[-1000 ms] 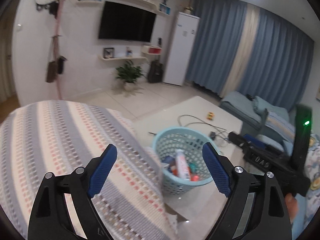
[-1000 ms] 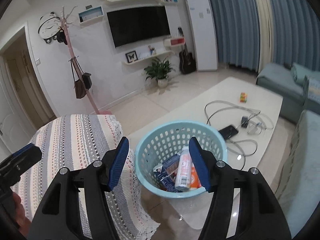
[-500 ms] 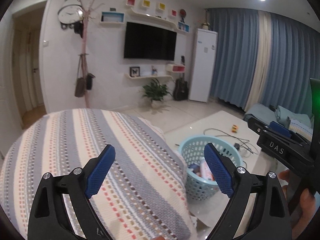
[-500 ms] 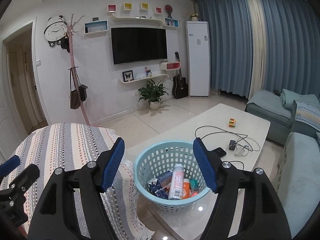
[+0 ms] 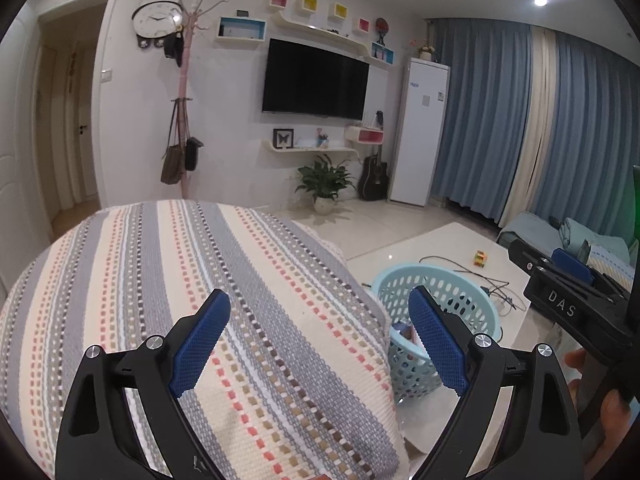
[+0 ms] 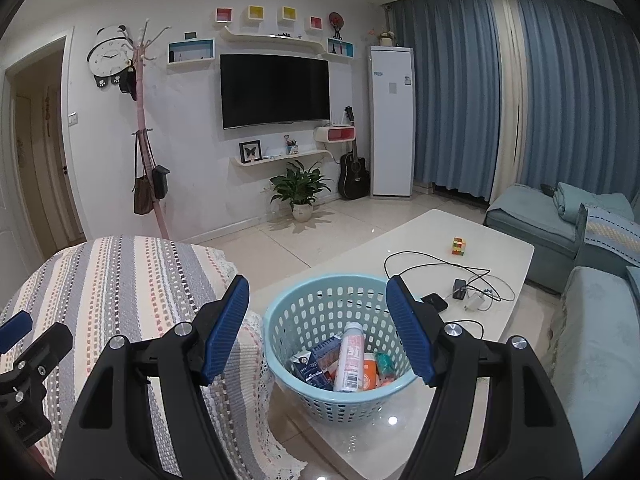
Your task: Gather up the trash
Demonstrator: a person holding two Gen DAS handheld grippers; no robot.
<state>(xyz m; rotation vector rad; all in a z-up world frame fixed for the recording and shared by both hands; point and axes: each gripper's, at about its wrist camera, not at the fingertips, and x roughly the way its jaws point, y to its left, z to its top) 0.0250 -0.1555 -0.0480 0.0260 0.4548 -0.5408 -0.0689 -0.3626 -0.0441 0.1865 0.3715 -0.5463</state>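
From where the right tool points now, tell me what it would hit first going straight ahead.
Most likely the light blue basket: it sits framed between the open fingers of the right tool, on the white table. Depth is unclear in the fisheye view, so it might pass just over the rim.

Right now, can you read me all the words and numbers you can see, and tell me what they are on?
"DAS": white letters on the black body of the right hand-held gripper.
White bottle in the blue basket: print too small to read.
Blue carton: too blurred to read.
White air conditioner labels: too small to read.
Panda clock face: too small to read.
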